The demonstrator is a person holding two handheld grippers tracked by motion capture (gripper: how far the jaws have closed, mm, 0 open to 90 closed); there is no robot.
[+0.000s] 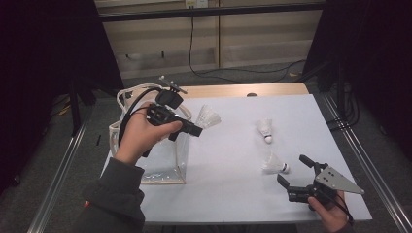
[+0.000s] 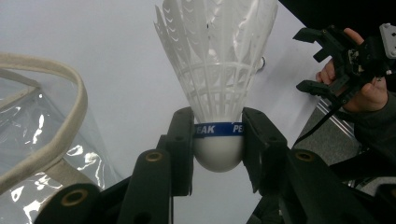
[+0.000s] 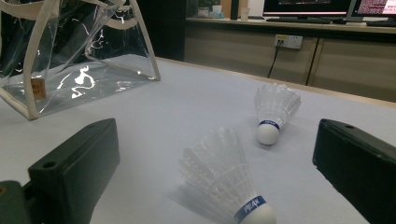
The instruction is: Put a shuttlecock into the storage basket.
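The held shuttlecock [image 2: 217,79] was a white one with a plastic feather skirt fanning wide, a rounded white cork at its base and a blue band around the cork printed with lettering. It sat with its cork clamped between the two black pads of the left gripper [image 2: 218,147], skirt pointing away from the hand. The jaws stood only partly apart, just as wide as the cork, pressing it from both sides. In the high view the left gripper [image 1: 198,129] was raised above the table [image 1: 233,194] at about ten o'clock, directly over the near edge of the clear bag [image 1: 163,167] with its cream trim, and the shuttlecock [image 1: 208,117] stuck out towards two o'clock.

Two more shuttlecocks lay on the white tabletop: a far shuttlecock [image 1: 265,130] at about two o'clock from the table's middle, and a near shuttlecock [image 1: 275,165] at about four o'clock. The right gripper [image 1: 293,171] rested low at five o'clock, its jaws spread wide and gripping nothing, the near shuttlecock [image 3: 229,186] lying just ahead between them, untouched.
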